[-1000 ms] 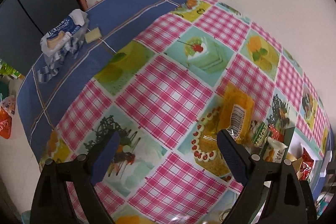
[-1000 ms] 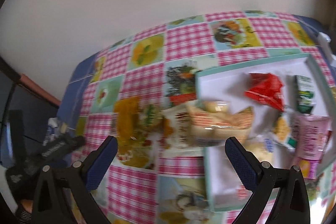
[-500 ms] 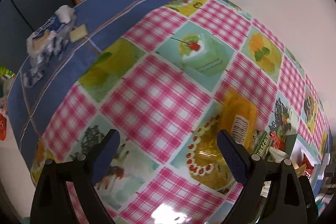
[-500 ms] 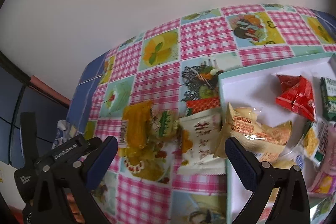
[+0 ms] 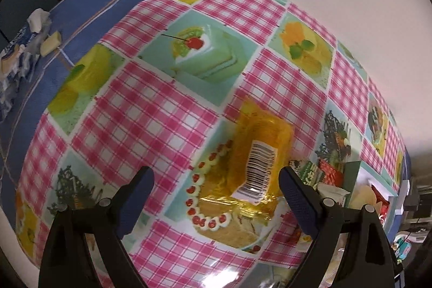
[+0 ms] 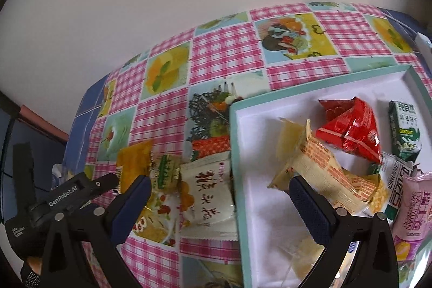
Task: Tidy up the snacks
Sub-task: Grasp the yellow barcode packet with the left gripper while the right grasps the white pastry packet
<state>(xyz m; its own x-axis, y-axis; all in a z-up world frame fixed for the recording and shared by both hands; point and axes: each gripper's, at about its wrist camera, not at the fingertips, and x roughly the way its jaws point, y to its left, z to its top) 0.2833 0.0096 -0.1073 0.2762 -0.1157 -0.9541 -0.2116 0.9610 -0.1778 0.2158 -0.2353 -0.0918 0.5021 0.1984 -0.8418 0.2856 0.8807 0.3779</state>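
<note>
table [image 6: 224, 50] checkered | tray [image 6: 235, 142] holds several snacks | three packets [image 6: 210, 193] remain outside | both grippers' fingers spread wide, empty

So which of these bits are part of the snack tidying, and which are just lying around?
Part of the job:
- orange packet
- small green packet
- white packet
- teal-edged tray with snacks in it
- both open grippers

Just lying about:
- blue-and-white wrapper
- checked tablecloth
</note>
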